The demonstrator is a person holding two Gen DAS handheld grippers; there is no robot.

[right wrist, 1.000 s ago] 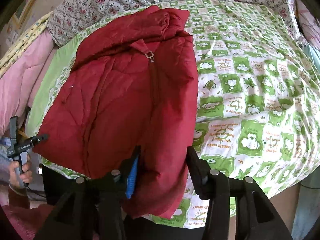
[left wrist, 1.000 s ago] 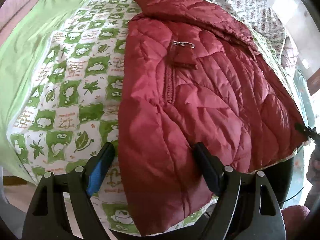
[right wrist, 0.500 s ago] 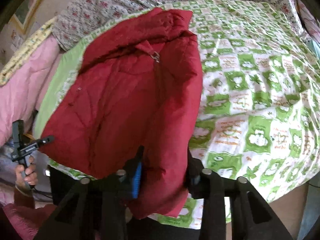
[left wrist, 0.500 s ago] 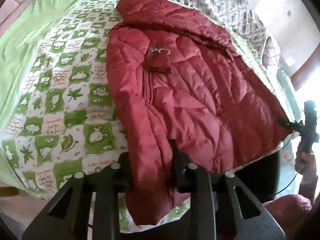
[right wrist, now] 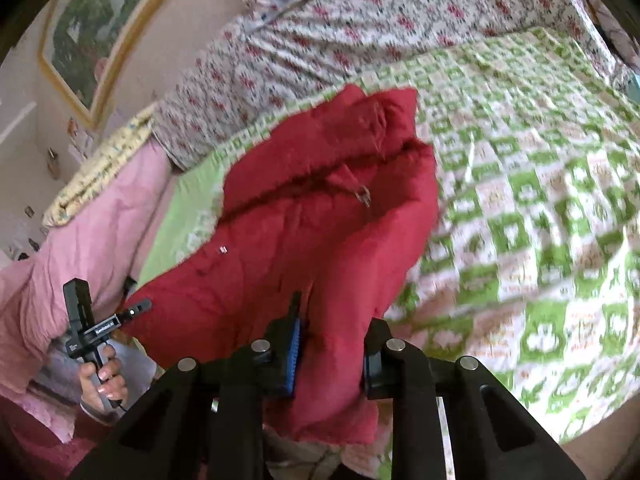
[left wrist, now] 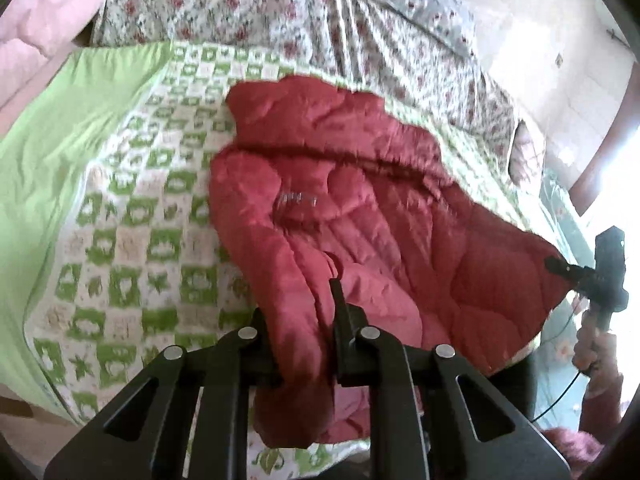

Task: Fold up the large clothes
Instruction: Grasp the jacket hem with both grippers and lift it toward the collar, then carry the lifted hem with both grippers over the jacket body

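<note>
- Red quilted puffer jacket (left wrist: 360, 216): puffy and stitched, with a metal zip pull; it lies on the bed, hem at the near edge.
- Your left gripper (left wrist: 304, 320) is closing, pinching the hem.
- Your right gripper (right wrist: 332, 344) is closing on bunched hem.
- Green-checked bedspread (right wrist: 520, 208); floral sheet (left wrist: 280, 12) beyond it.

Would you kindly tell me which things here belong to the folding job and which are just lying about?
For the job:
- red jacket
- left tool, closing on the jacket's hem
- right tool, closing on the hem too

Just lying about:
- green checked quilt
- floral bedding
- pink blanket
- framed picture
</note>
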